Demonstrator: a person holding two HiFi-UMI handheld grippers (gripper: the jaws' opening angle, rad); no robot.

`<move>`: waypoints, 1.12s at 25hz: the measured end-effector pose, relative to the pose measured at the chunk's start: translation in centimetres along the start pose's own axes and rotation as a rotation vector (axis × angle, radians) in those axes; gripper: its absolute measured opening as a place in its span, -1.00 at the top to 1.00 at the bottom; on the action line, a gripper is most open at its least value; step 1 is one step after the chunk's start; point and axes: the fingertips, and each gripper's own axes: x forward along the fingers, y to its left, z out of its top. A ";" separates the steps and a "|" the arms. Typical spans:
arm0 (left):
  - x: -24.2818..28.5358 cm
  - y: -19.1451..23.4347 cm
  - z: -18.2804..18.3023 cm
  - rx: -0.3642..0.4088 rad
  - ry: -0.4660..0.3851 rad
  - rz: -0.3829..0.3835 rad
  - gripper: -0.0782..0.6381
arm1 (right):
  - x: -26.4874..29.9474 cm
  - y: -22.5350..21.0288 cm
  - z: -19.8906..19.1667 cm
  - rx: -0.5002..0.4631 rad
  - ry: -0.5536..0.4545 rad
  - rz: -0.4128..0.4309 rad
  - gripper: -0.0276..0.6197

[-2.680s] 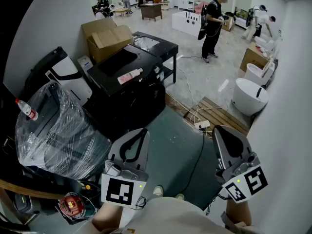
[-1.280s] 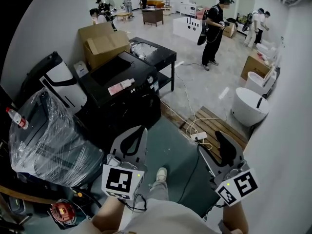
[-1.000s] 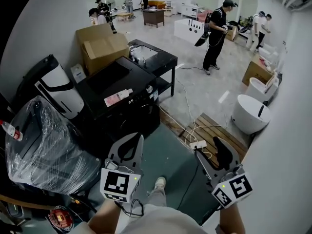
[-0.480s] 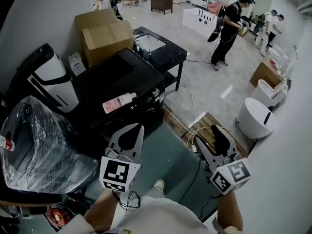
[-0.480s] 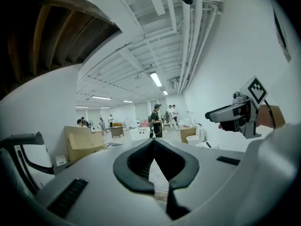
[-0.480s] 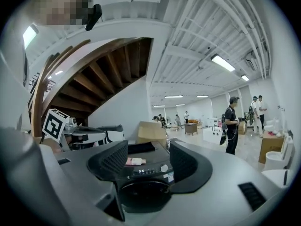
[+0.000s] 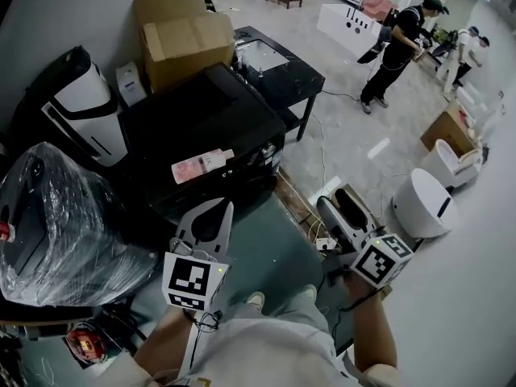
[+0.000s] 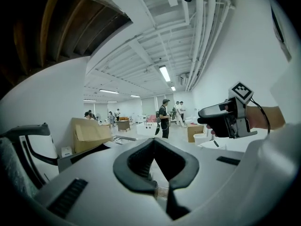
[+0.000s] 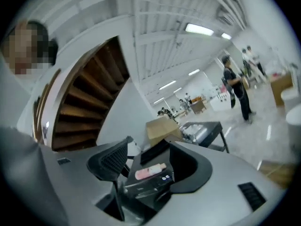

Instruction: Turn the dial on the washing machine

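The black washing machine (image 7: 201,119) stands ahead of me, lid down, with a pink bottle (image 7: 201,166) lying on its top. Its control strip (image 7: 258,158) runs along the front right edge; the dial is too small to make out. My left gripper (image 7: 222,205) hangs just in front of the machine, its tips together and empty. To the right, the right gripper (image 7: 326,204) points at the machine with its jaws apart. Between them the right gripper view frames the machine (image 9: 146,187) and the bottle (image 9: 150,171). The left gripper view shows the shut left gripper (image 8: 153,141) and the right gripper (image 8: 225,119) in a hand.
Cardboard boxes (image 7: 185,43) sit behind the machine, beside a black table (image 7: 278,63). A plastic-wrapped appliance (image 7: 64,216) is at my left. A power strip with cables (image 7: 326,244) lies on the floor, white tubs (image 7: 423,204) at right. A person (image 7: 399,47) stands farther back.
I have stepped closer and the machine now sits nearer the middle of the head view. The right gripper swung left and turned toward the machine. The left gripper stayed shut.
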 end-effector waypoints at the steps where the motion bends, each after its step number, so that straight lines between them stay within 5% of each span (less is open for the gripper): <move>1: 0.2 0.3 -0.3 -0.006 0.007 0.009 0.73 | 0.6 -0.9 -0.1 0.094 -0.016 0.019 0.01; 7: 1.9 1.8 -2.6 -0.062 0.078 0.115 0.73 | 3.6 -8.5 -2.6 0.317 -0.005 -0.061 0.01; 20: 8.9 1.7 -6.5 -0.127 0.236 0.366 0.73 | 13.9 -16.7 -4.4 0.734 0.164 0.184 0.09; 28: 11.9 2.7 -7.9 -0.177 0.253 0.478 0.73 | 18.7 -20.8 -7.4 0.952 0.262 0.191 0.02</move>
